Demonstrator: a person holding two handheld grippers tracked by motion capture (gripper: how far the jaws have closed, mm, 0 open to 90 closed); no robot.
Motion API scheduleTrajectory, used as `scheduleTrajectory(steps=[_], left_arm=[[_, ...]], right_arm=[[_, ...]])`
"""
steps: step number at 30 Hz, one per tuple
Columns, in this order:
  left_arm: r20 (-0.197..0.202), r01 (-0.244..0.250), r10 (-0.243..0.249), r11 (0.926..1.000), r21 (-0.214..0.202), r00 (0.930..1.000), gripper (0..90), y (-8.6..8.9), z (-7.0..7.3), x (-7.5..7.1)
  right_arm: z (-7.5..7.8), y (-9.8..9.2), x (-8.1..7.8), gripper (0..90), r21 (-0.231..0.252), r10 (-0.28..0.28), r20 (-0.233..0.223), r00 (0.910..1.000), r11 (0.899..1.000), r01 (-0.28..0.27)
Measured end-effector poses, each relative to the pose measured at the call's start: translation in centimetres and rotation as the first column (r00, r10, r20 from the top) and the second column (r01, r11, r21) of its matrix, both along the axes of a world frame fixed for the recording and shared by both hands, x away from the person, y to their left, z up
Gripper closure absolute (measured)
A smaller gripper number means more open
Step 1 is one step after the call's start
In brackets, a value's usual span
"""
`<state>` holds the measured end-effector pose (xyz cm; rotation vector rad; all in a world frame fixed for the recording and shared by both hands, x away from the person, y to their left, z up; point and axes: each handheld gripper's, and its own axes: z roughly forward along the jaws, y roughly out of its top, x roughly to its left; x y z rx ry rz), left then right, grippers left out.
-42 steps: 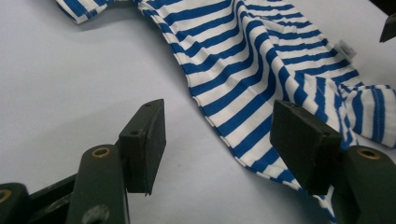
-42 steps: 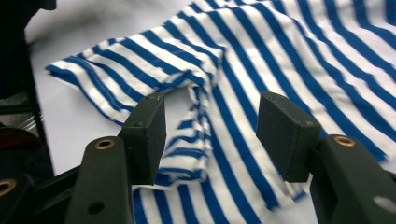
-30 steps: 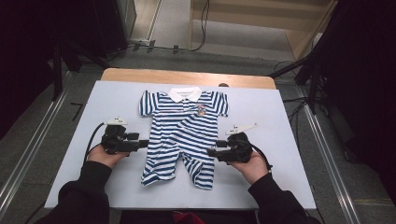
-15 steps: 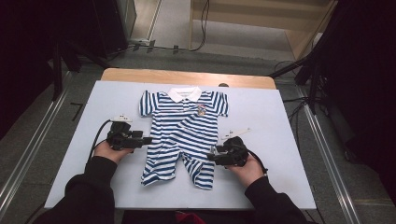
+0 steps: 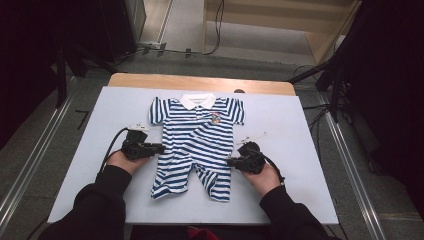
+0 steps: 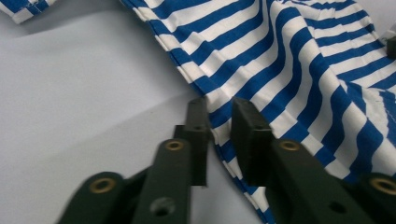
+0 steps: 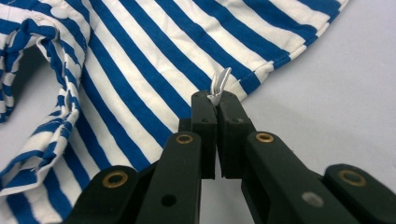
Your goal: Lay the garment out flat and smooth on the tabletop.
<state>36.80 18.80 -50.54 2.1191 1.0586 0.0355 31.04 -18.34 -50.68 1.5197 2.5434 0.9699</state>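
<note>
A blue-and-white striped baby romper (image 5: 197, 142) lies flat, collar away from the person, on a pale grey table (image 5: 300, 130), its white collar (image 5: 198, 101) nearest the table's far edge. The left gripper (image 5: 159, 148) meets the romper's left side edge at about waist height, just above the left leg. In the left gripper view its jaws, which have just been closing, stand with a narrow gap between them, the fabric's hem (image 6: 219, 135) lying in that gap; whether the pads press the cloth cannot be told for certain. The right gripper (image 5: 231, 162) sits at the romper's opposite side edge. In the right gripper view its jaws have just closed together, pinching a small white fold of the hem (image 7: 218, 88) at their tips.
</note>
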Motion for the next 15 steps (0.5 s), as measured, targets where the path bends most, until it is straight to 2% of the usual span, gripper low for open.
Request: scheduleTrajectory(steps=[2,6,13,15], left_arm=[[-0.016,0.000,0.000,1.0000,-0.008,0.9999,87.8,0.1,0.0,0.1],[-0.036,-0.009,0.009,0.9997,-0.020,0.9993,88.7,0.5,0.2,0.3],[-0.033,-0.049,0.046,0.9936,-0.102,0.9984,88.7,1.6,1.2,0.5],[-0.034,-0.048,0.045,0.9928,-0.110,0.9984,88.7,1.7,1.3,0.5]], right_arm=[[0.3,-0.1,0.2,85.3,-0.001,0.007,-0.008,0.9999,1.000,-0.007],[1.5,-1.1,0.2,85.3,0.021,-0.002,0.034,0.9994,1.000,0.001],[3.2,-3.6,0.1,85.0,0.066,-0.032,0.077,0.9965,0.997,0.027],[3.5,-4.2,0.0,85.0,0.071,-0.040,0.081,0.9959,0.997,0.034]])
